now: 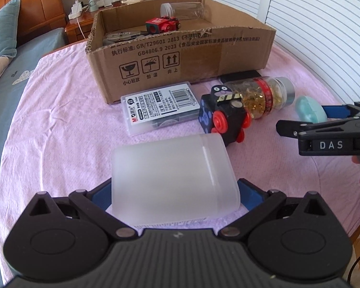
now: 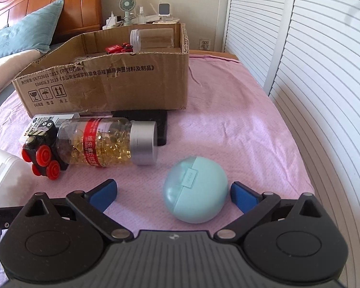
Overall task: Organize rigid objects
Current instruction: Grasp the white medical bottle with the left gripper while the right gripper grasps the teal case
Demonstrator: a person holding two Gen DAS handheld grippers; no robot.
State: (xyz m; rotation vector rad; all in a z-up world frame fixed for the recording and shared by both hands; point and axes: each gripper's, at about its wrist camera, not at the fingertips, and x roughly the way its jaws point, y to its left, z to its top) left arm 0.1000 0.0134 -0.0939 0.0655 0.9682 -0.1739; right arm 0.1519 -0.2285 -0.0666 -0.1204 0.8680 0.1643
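Frosted plastic box (image 1: 175, 180), corrugated carton (image 1: 180, 55)

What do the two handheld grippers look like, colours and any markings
Both match: a dark grey ribbed body, black pivoting link arms with round silver rivets, and blue pads on the fingertips. The left gripper and right gripper share this build. Seen from the side, the right one carries white letters "DAS" on black.
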